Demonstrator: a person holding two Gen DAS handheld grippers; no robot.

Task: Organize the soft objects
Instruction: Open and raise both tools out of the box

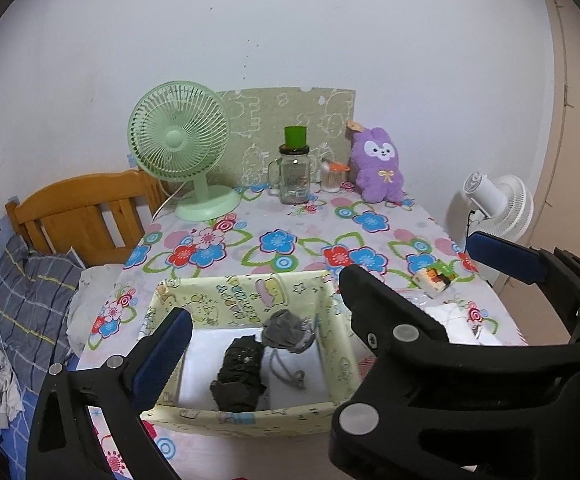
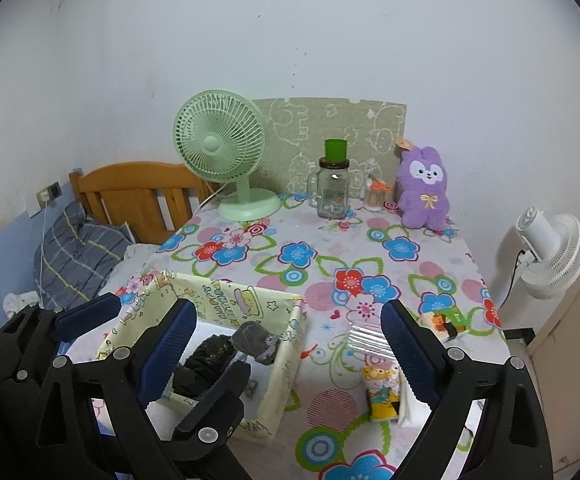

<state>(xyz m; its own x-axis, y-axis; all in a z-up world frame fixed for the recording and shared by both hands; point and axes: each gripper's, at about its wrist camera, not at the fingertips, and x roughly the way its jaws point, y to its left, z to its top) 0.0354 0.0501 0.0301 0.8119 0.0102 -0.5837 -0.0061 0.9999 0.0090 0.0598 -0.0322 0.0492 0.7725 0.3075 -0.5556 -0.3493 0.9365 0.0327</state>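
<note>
A pale yellow cartoon-print storage box (image 1: 246, 300) (image 2: 282, 344) stands on the floral table. Inside lie a rolled black cloth (image 1: 240, 374) (image 2: 204, 360) and a bunched grey sock (image 1: 288, 330) (image 2: 256, 340). A purple plush bunny (image 1: 377, 164) (image 2: 423, 188) sits upright at the back right. My left gripper (image 1: 325, 308) is open and empty above the box's near side. My right gripper (image 2: 290, 344) is open and empty, to the right of the box over the table.
A green desk fan (image 1: 182, 148) (image 2: 224, 152), a glass jar with a green cup (image 1: 293, 172) (image 2: 331, 184) and a toothpick holder (image 2: 375, 196) stand at the back. Tissue packs (image 2: 381, 394) (image 1: 433, 278) lie front right. A white fan (image 2: 549, 248) and a bed (image 1: 30, 292) flank the table.
</note>
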